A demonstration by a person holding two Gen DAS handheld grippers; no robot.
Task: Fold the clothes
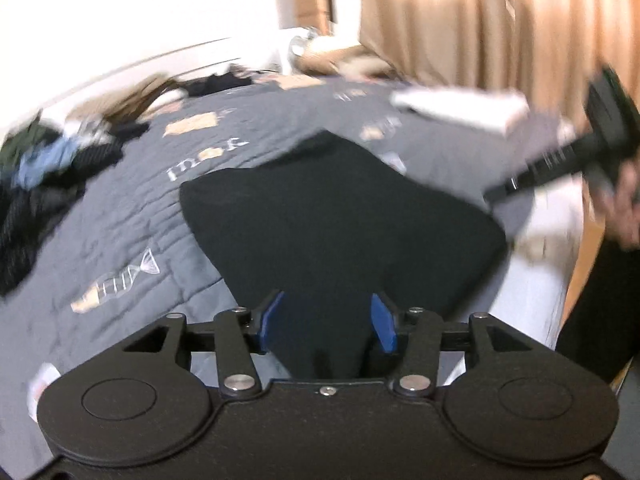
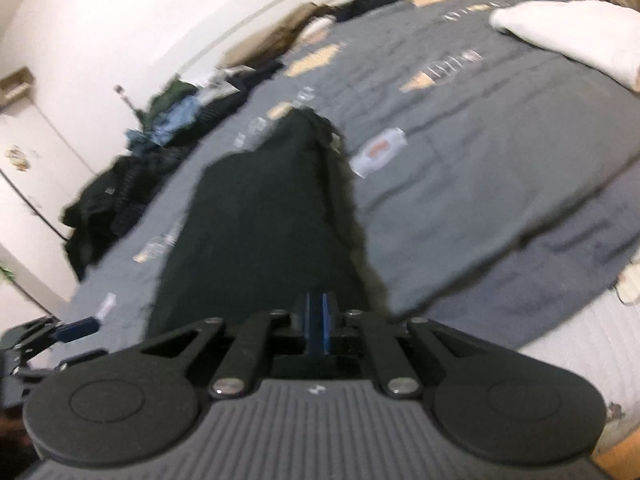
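Note:
A black garment [image 1: 340,216] lies spread on the grey bedspread [image 1: 120,220]. My left gripper [image 1: 328,320] stands open with its blue pads [image 1: 270,318] wide apart, and a fold of the black cloth runs between them. My right gripper [image 2: 319,322] is shut, its blue pads pressed together at the near edge of the black garment [image 2: 260,232], which stretches away from it. The right gripper also shows in the left wrist view [image 1: 560,156] at the garment's far right corner. The left gripper shows at the lower left of the right wrist view [image 2: 60,340], pads apart.
A heap of dark and blue clothes [image 1: 48,168] lies at the bed's left side, also in the right wrist view [image 2: 132,184]. A white folded item [image 1: 460,108] lies at the far right. Beige curtains [image 1: 500,20] hang behind. The bed's white edge [image 2: 560,360] is near right.

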